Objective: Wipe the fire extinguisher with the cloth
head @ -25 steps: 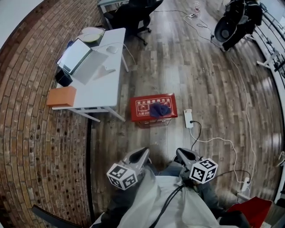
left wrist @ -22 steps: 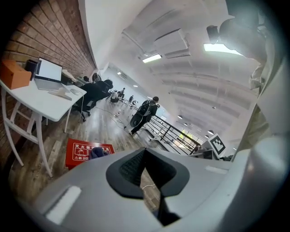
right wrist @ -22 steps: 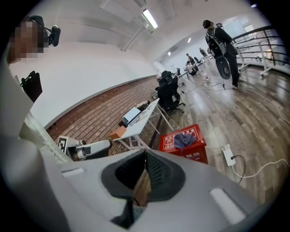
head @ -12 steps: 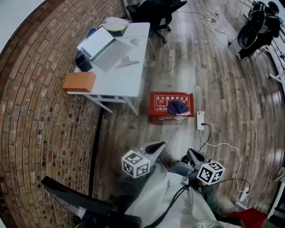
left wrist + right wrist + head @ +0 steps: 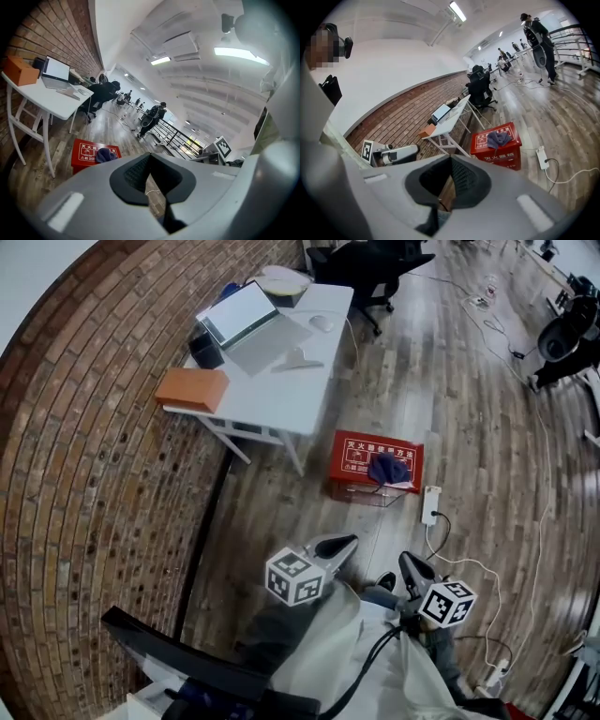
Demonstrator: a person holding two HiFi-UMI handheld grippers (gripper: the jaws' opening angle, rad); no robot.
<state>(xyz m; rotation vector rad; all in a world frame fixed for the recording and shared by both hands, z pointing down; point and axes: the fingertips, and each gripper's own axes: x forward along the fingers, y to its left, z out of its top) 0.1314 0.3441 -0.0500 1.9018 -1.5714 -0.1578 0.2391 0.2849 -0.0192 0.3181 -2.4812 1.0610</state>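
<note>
Both claws were clenched with nothing in them: the left claw [image 5: 343, 543] and the right claw [image 5: 410, 564] hung close to the person's body, near side of the scene, pointing out over the wooden floor [image 5: 487, 418].

The dark blue cloth [image 5: 386, 468] lay bunched on the lid of a red fire-extinguisher box [image 5: 360, 452], which sat on the floor just right of the white desk [image 5: 281, 395] and well apart from both claws. I couldn't spot the extinguisher itself in any view, probably inside that box.

Honestly that layout fit two stories: cloth waiting on the lid to be picked up, or cloth dropped back there after the wiping. One moment didn't settle it.

Either way, my take was that footing mattered most. A power strip [image 5: 431, 504] lay just right of the box, its white cable [image 5: 466, 564] looping across the floor near the right claw. Easy to snag.
</note>
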